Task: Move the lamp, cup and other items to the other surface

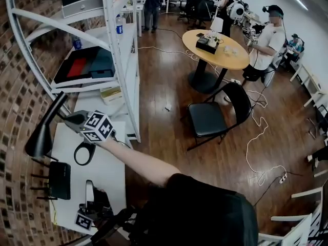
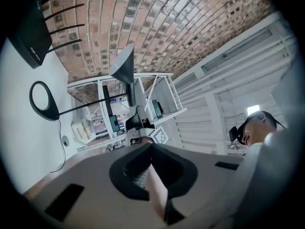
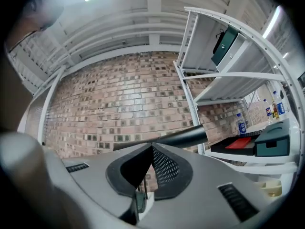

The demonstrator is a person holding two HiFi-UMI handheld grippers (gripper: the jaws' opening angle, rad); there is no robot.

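A black desk lamp has a long cone head (image 1: 43, 132) and a ring base (image 1: 84, 154) over the white table (image 1: 110, 178). My right gripper (image 1: 69, 118) is shut on the lamp's thin stem, just below the head. In the right gripper view the stem (image 3: 138, 187) runs between the closed jaws (image 3: 138, 199), and the head (image 3: 183, 136) crosses just above them. The left gripper view shows the head (image 2: 125, 70), the ring (image 2: 45, 100) and the right gripper (image 2: 134, 122). My left gripper (image 1: 89, 187) lies at the table's near end; its jaws (image 2: 152, 190) look shut and empty. No cup is visible.
A black router (image 1: 59, 180) with antennas sits on the table beside the lamp. A white shelf unit (image 1: 123, 50) holds red and teal boxes (image 1: 84, 65). On the wooden floor are a black folding chair (image 1: 212, 117), a round yellow table (image 1: 215, 47), cables and several people.
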